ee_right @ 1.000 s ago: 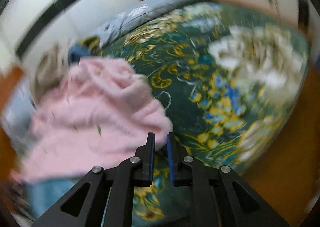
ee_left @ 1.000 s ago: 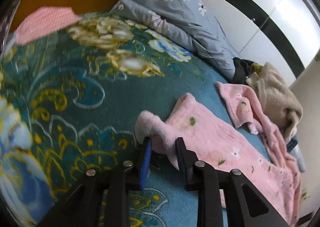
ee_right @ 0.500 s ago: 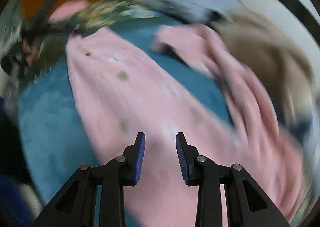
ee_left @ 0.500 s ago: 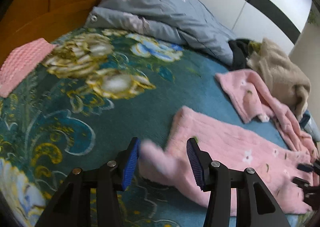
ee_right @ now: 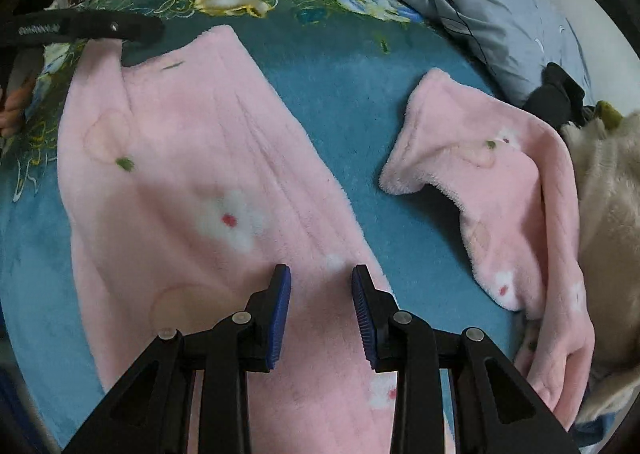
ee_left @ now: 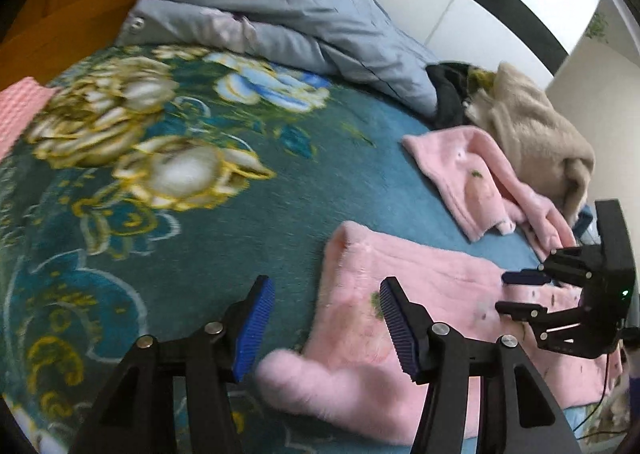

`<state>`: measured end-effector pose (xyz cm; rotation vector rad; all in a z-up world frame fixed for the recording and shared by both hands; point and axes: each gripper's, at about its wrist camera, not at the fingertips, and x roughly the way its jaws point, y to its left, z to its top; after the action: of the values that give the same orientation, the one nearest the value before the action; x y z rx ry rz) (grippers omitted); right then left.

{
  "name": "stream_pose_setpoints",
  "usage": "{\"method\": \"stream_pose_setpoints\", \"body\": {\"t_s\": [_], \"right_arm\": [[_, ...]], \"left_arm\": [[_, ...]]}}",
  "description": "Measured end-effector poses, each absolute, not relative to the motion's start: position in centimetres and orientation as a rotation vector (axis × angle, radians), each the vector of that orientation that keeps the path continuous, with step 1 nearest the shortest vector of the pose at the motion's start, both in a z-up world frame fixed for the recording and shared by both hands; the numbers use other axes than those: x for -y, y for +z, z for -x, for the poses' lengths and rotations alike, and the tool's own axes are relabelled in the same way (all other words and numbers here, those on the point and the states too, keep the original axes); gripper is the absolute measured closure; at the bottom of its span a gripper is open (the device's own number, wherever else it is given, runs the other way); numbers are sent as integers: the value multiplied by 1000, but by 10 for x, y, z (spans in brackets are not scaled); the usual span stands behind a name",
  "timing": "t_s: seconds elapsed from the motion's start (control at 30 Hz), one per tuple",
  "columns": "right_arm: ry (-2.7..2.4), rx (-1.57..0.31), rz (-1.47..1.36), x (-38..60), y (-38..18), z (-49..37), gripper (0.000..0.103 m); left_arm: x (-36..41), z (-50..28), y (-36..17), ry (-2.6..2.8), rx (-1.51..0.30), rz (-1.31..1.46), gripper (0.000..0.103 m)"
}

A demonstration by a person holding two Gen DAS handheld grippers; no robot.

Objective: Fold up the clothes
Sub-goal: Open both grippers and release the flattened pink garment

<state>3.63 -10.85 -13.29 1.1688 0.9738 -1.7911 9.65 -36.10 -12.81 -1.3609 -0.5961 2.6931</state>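
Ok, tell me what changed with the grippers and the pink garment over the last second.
The left gripper let go of the pink garment's corner; its jaws are opening, and the corner lies flopped on the blanket beneath them. The right gripper swung over from the bed's edge and now points down at the spread garment, open, gripping nothing. The grey duvet and beige garment stayed put.
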Motion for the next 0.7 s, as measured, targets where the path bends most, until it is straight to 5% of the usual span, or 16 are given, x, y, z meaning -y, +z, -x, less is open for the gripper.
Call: {"method": "stream_pose_setpoints", "body": {"t_s": [0.17, 0.3, 0.37, 0.6, 0.7], "right_arm": [[-1780, -1011, -1155, 113, -136, -40, 72], [-1764, -1001, -1154, 112, -138, -43, 83], [-1750, -983, -1156, 110, -138, -45, 94], [-1787, -966, -1125, 114, -143, -55, 100], [-1824, -954, -1093, 114, -139, -59, 101]], "left_arm": [[353, -84, -138, 2623, 600, 1372, 45], [349, -83, -139, 2609, 580, 1363, 48], [348, -84, -138, 2607, 568, 1360, 58], [346, -90, -134, 2607, 532, 1319, 84], [346, -92, -128, 2607, 537, 1279, 87]]}}
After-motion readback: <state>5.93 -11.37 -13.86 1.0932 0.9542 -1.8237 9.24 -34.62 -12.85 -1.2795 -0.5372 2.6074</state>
